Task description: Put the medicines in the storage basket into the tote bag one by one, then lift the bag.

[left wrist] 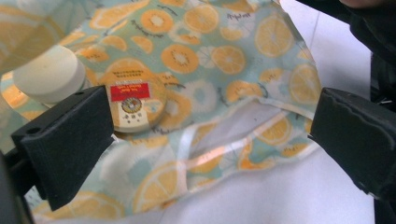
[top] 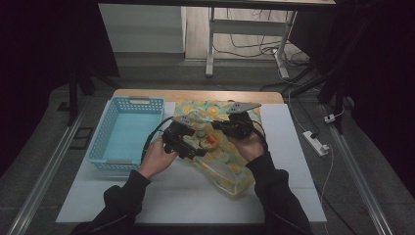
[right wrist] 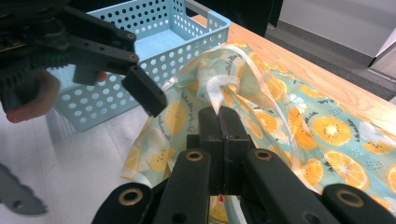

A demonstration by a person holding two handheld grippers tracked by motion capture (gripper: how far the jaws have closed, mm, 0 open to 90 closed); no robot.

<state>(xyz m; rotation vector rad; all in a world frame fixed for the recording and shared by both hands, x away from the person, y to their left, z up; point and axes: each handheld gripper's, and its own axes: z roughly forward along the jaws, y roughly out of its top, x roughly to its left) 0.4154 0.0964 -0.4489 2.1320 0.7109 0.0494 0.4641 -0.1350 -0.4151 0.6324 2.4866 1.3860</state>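
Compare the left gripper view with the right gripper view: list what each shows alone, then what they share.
Left gripper view alone: a round tin with a red label and a white cap by the bag's opening.
Right gripper view alone: the blue basket, the wooden table edge, the right gripper shut on the bag's clear handle.
Shared: the citrus-print bag.

Grey floor [top: 161,73] around the counter [top: 195,95]; far off, a white desk frame [top: 211,44], perhaps cables [top: 254,49], dark surroundings.

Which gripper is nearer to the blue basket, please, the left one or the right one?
Left. The left gripper hovers over the fruit-print bag just beside the blue basket, while the right gripper sits farther across the bag, shut on its clear handle.
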